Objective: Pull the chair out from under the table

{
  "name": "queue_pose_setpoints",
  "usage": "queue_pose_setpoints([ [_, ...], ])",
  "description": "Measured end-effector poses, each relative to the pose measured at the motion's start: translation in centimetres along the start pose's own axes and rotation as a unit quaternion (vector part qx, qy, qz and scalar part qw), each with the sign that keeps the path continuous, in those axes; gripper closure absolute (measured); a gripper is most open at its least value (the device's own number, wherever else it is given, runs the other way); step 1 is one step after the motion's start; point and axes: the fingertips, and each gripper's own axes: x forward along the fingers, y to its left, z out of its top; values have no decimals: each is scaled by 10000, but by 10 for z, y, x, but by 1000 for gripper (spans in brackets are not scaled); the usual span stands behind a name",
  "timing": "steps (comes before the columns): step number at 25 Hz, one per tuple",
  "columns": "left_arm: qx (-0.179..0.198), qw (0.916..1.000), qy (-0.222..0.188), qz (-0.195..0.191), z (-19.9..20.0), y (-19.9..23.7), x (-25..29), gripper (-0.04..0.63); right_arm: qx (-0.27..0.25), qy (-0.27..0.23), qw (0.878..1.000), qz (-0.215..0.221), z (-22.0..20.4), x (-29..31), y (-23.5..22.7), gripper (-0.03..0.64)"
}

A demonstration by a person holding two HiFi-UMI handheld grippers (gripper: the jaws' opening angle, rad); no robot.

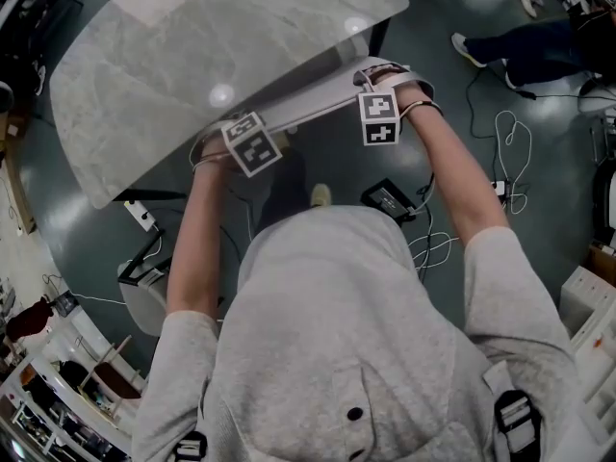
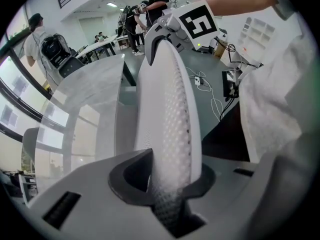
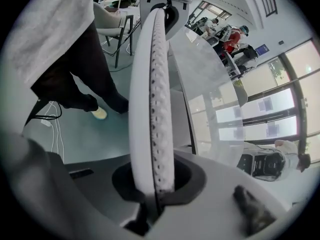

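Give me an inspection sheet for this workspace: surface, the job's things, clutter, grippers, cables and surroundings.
Surface: pale marbled table, ceiling lights reflected in it.
Job's things: white mesh chair back at the table's edge; seat hidden.
Clutter: black power brick on the floor.
Grippers: left hand-held gripper and right hand-held gripper each shut on the chair back's top edge.
Cables: white cable looped on the floor at right.
Surroundings: grey floor; another person's legs beyond the table.
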Motion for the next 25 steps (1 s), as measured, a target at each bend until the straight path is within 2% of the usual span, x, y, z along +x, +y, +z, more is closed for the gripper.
queue_pose_setpoints([
  [14, 152, 9996, 45, 241, -1, 3, 1, 522, 48, 94, 9999, -76, 0, 0, 4, 578],
  [25, 203, 9995, 80, 224, -4, -15, 0, 531, 0, 45, 9998, -176, 3, -8, 18, 583],
])
